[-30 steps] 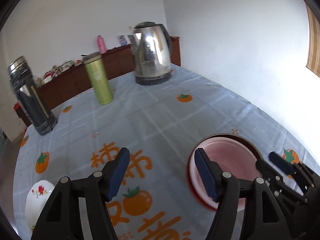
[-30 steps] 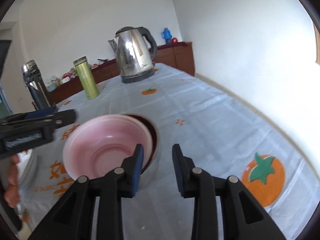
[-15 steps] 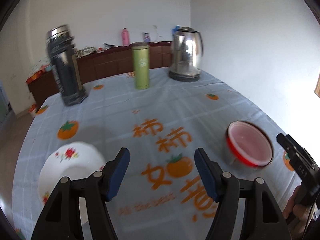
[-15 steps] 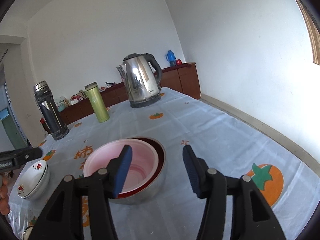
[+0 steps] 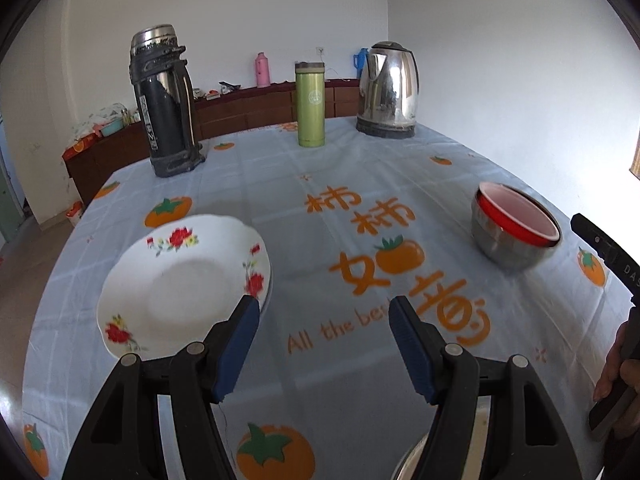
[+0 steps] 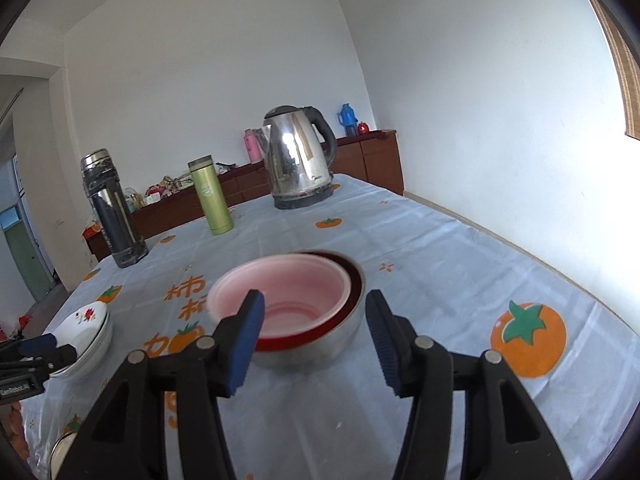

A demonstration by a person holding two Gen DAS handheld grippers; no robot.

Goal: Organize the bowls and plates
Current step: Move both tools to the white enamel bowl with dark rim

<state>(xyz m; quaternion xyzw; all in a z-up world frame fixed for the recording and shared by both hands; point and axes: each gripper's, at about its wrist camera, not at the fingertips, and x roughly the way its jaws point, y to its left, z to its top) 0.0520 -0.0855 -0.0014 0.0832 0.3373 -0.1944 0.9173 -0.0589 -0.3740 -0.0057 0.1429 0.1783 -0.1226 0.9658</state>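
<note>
Both jaws gaping and empty, left gripper [image 5: 322, 344] beside flowered plates [image 5: 180, 284], right gripper [image 6: 314, 340] behind pink bowl [image 6: 280, 292] nested in steel bowl [image 6: 320, 350], orange-print tablecloth [image 6: 440, 248]

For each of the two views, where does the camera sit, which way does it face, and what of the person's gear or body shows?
Left wrist: on the left gripper, facing down the table over the floral plate; a hand at the right edge.
Right wrist: on the right gripper, facing the nested bowls; the left gripper at the left edge.
Shared: plate, bowls, kettle, green flask.
</note>
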